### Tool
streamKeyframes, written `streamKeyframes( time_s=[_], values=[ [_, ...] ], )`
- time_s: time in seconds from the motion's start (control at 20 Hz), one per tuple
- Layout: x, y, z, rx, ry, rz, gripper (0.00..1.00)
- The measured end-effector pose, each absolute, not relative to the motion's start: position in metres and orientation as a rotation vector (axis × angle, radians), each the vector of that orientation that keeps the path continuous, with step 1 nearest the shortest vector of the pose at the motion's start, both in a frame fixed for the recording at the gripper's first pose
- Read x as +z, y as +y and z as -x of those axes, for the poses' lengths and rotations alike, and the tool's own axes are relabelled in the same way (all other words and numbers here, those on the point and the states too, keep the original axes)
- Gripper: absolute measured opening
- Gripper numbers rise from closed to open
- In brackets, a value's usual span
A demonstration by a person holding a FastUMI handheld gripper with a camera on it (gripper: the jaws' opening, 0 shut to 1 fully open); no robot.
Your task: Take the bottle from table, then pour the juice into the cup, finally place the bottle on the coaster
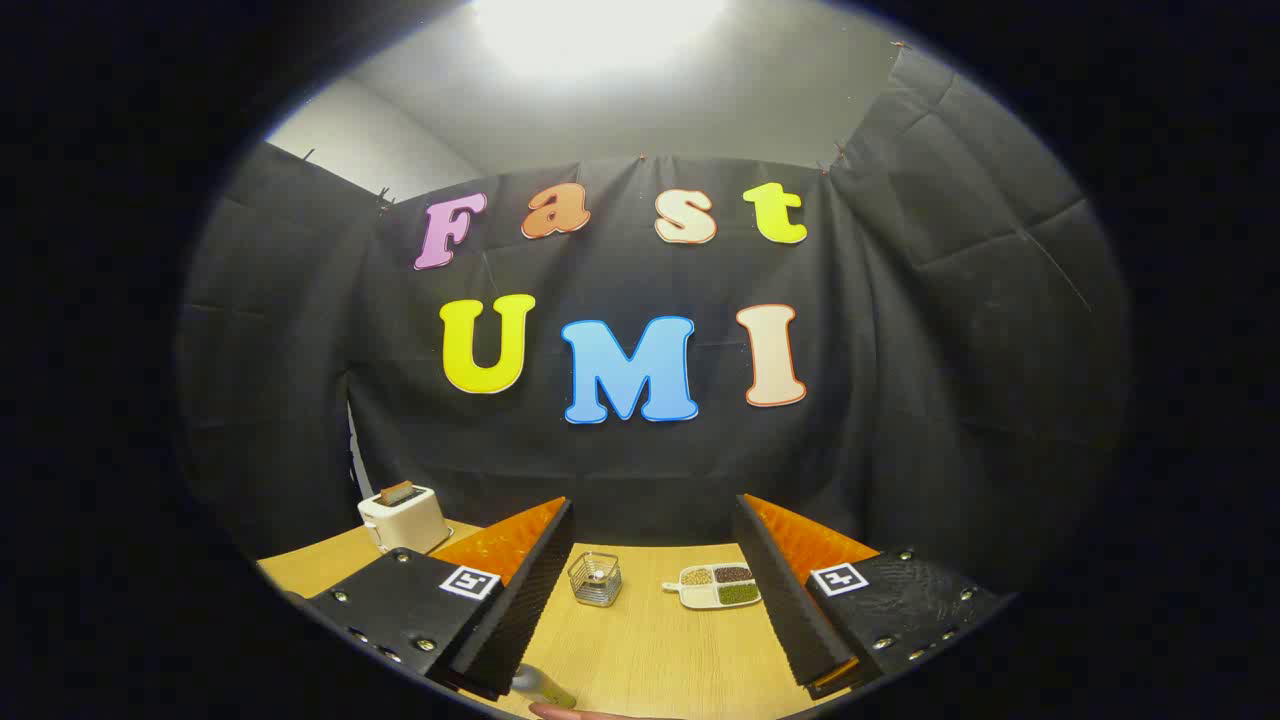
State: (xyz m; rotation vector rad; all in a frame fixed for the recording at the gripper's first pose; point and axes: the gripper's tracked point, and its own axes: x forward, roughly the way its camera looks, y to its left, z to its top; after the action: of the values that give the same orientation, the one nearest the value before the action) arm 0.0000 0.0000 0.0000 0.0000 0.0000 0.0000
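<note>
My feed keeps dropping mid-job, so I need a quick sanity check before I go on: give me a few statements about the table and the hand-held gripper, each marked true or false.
1. The hand-held gripper is open, with nothing between its fingers. True.
2. A toaster with a slice in its slot stands on the table beyond the left finger. True.
3. The small wire basket lies tipped on its side. False: it stands upright, ahead of the fingers.
4. The divided dish has empty compartments. False: each holds grains or beans of a different colour.
5. The wire basket and the divided dish stand apart on the table. True.
</note>
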Motion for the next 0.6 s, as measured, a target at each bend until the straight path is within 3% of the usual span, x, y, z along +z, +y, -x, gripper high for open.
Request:
streamKeyframes(
  time_s=[0.6],
  values=[
    [0.000,0.019,0.001,0.026,0.014,-0.005,0.97]
  ],
)
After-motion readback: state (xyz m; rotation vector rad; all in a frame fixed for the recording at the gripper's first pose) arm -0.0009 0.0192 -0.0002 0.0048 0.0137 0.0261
